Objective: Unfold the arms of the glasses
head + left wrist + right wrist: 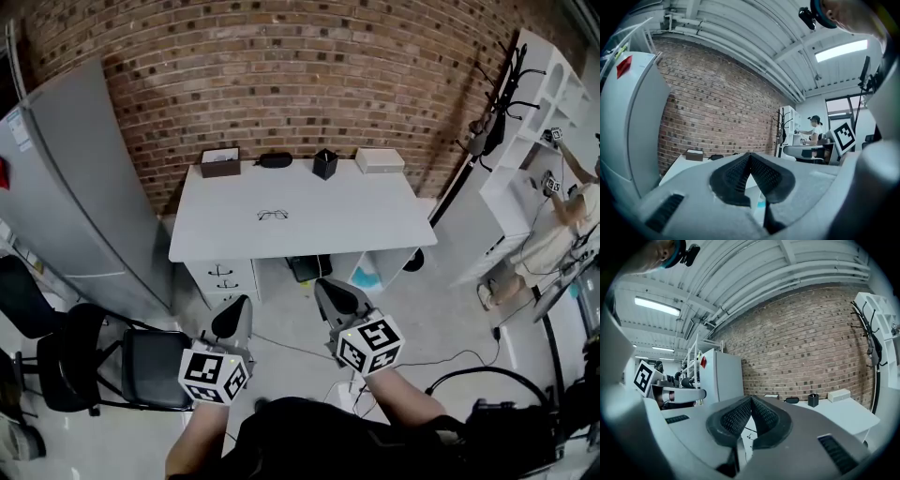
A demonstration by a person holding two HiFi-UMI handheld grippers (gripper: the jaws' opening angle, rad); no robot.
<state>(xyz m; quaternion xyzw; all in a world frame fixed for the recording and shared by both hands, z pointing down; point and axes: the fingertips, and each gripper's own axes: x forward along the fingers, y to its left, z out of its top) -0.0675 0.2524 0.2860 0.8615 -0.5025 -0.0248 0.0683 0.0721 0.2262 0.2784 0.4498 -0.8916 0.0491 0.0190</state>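
Off desk (337, 211): L tongs (240, 306), R tongs (328, 287) closed

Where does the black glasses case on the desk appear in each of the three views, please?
Head view: black glasses case, upper middle, at the desk's far edge.
Left gripper view: left of centre, right of the brown box.
Right gripper view: right of centre, left of the black cup.
Shared landmark: the brick wall behind it.
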